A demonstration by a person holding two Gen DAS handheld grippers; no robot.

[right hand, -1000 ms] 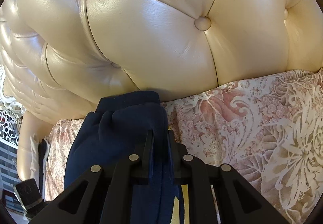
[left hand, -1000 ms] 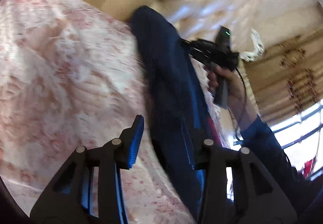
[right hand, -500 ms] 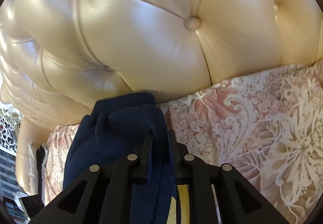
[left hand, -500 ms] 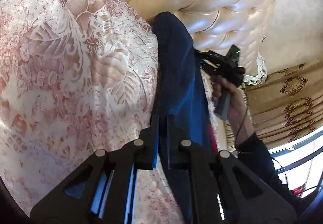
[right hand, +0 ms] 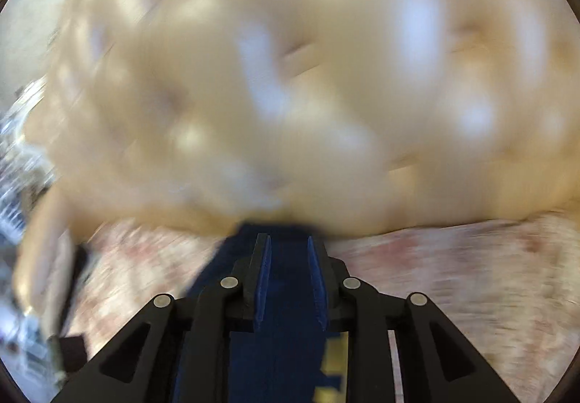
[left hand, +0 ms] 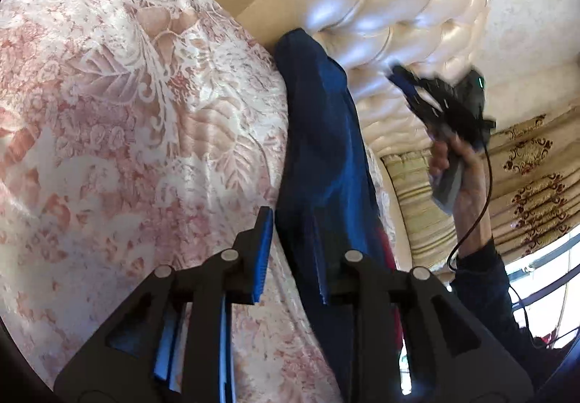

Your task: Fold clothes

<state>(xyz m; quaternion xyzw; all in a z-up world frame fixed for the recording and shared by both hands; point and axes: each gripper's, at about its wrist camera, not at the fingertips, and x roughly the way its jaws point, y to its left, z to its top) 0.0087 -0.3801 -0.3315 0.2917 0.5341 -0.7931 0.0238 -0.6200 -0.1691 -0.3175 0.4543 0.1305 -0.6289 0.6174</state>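
Note:
A navy garment [left hand: 319, 149] lies folded into a long narrow strip on the pink floral bedspread [left hand: 127, 112], running up to the headboard. My left gripper [left hand: 291, 216] sits low at its near end. Its jaws are opening, with the cloth's left edge lying between them and the pads not pressing on it. My right gripper [left hand: 395, 73], held in a hand, hangs above the strip's far end in front of the headboard. In the blurred right wrist view the right gripper [right hand: 287, 239] shows its jaws opening, with the navy garment [right hand: 282, 312] below them and nothing gripped.
A cream tufted headboard [left hand: 380, 4] closes off the far side of the bed. Patterned gold curtains [left hand: 536, 178] and a bright window [left hand: 543, 258] stand at the right. A person's hand [left hand: 467, 178] and dark sleeve [left hand: 489, 294] reach in from the lower right.
The left jaws closed onto the garment's near end, then parted again. The right gripper, shut on the far end before, has let go and risen off it; its view is now blurred.

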